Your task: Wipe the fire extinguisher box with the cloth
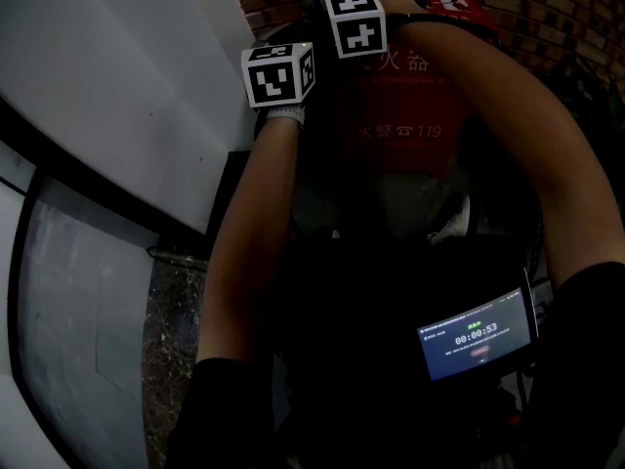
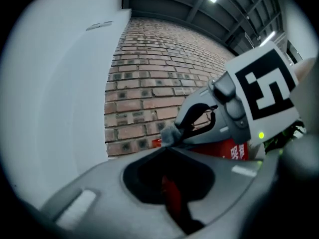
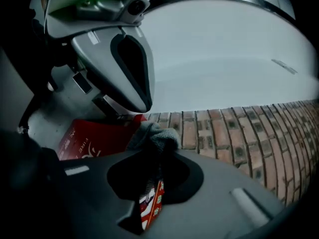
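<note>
- Fire extinguisher box: I'm seeing red, with pale lettering across the front.
- Cloth: grey all over.
- Marker cubes on my tongs: black squares on white.
- Brick wall: reddish-brown, pale mortar lines.
- Wall panel at my left: plain white.

In the left gripper view the right gripper sits centre right, cloth at its jaws, fire extinguisher box just below it, brick wall behind. Head view: screen lower right, panel upper left.
</note>
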Tool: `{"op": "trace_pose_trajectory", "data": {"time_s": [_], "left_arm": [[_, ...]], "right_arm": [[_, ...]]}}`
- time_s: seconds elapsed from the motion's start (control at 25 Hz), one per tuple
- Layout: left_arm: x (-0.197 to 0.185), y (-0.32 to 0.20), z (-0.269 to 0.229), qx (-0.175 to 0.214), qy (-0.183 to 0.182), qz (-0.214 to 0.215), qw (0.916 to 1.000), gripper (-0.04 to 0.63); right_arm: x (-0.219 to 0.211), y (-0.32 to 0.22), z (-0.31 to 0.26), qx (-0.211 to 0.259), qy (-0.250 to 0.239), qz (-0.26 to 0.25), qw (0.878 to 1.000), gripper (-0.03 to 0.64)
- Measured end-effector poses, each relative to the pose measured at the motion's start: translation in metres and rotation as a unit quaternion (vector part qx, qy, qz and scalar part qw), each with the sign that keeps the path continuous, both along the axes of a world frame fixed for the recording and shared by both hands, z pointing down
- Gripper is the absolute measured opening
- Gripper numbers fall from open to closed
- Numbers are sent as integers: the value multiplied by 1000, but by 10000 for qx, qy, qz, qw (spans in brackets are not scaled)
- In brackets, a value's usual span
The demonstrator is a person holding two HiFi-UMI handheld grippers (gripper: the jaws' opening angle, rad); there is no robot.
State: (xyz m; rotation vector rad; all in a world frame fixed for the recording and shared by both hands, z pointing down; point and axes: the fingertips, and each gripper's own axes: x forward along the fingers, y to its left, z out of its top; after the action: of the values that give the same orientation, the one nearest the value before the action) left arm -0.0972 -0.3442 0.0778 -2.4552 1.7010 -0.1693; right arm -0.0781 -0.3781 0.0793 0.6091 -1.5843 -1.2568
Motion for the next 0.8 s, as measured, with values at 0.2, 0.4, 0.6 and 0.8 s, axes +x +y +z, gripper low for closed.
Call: {"op": "trace_pose_trajectory", "data": {"time_s": [0.2,0.4,0.6,0.8], "left_arm": [[3,1,4,6,4,17,10000,2],[16,6,2,49,15,66,10000,3],[41,10,-2,61,-45,187,9998,3],[72,14,-3,26,-101,323,9994,2]], "right_arm": [[8,-2,5,-165,75,97,9998,31],[29,5,7,-301,95,219,9993,31],[64,10,7,-396,113,375,9984,31],[112,11,7,-461,83,639,9969,31]]}}
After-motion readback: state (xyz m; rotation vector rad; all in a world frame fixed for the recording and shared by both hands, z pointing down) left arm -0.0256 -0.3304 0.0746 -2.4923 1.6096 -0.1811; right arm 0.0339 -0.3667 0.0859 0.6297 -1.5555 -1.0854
